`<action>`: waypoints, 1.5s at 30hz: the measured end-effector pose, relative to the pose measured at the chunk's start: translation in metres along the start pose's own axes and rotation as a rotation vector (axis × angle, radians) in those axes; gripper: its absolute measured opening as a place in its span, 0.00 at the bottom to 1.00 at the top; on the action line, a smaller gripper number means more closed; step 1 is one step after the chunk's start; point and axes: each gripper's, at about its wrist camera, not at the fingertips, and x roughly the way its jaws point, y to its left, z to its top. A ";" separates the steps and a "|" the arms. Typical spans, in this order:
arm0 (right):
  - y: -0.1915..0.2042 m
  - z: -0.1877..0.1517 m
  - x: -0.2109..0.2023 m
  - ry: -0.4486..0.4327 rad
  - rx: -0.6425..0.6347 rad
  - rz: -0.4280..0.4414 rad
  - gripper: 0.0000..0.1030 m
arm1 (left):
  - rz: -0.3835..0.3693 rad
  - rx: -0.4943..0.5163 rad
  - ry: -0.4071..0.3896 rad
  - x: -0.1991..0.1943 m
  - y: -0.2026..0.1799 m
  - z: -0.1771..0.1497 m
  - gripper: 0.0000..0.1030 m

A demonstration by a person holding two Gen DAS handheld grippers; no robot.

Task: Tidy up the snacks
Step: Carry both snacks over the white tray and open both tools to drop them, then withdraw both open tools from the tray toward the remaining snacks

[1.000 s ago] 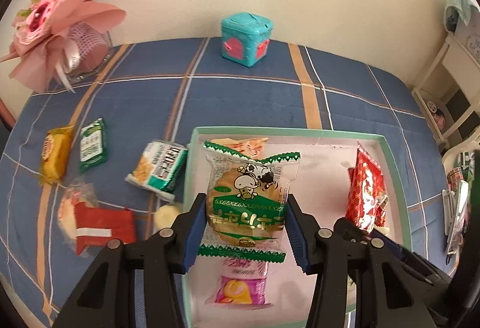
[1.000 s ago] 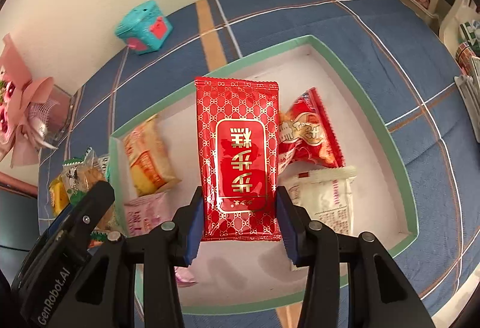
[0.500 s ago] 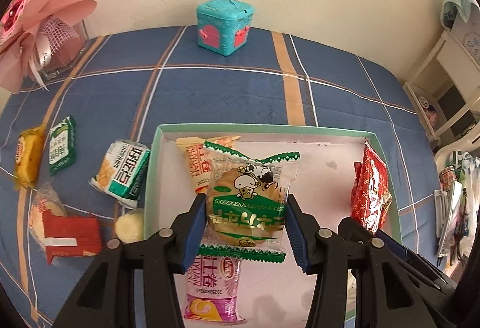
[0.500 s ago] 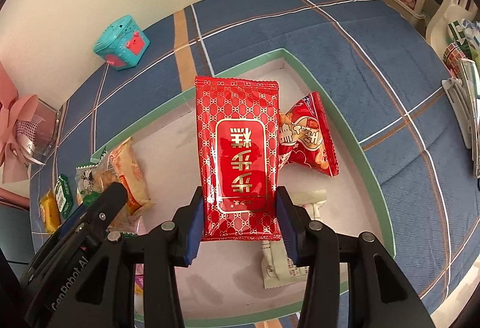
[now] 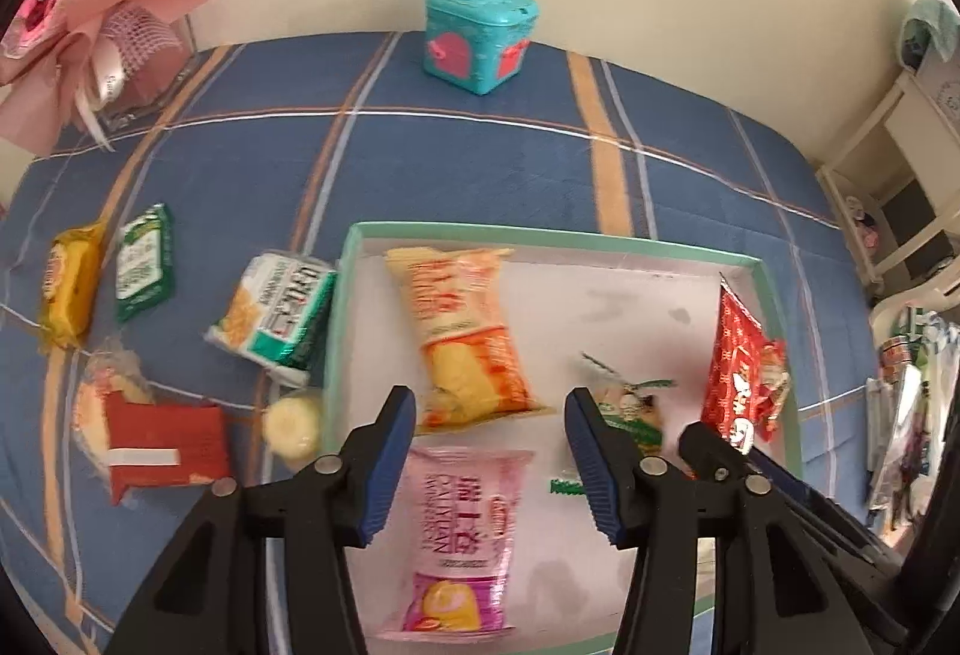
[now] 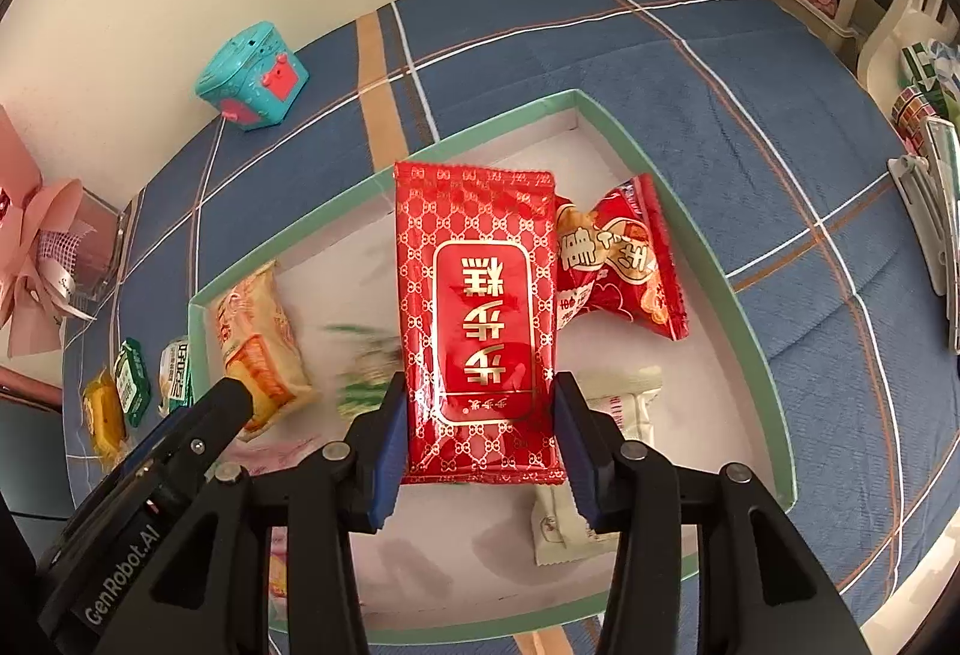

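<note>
Snacks were partly sorted: several packets lay inside the green-rimmed tray (image 5: 774, 295), while five or six others lay on the worktop just left of it. The left gripper (image 5: 489, 460) had just opened its jaws, and the green cookie packet (image 5: 630, 409) held a second before now lay in the tray. The right gripper (image 6: 477, 451) clamped a red cake packet (image 6: 477, 319) above the tray.
</note>
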 end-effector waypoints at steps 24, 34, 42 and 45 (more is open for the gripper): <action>0.036 -0.024 -0.016 0.002 -0.142 -0.044 0.81 | 0.195 -0.087 -0.002 -0.016 0.083 -0.012 0.99; 0.057 -0.038 -0.024 -0.021 -0.201 -0.038 0.85 | 0.211 -0.109 -0.033 -0.025 0.105 -0.012 1.00; 0.070 -0.042 -0.023 -0.039 -0.222 -0.035 0.94 | 0.238 -0.154 -0.052 -0.028 0.122 -0.013 1.00; 0.079 -0.045 -0.023 -0.049 -0.243 -0.036 0.94 | 0.233 -0.172 -0.058 -0.029 0.130 -0.013 1.00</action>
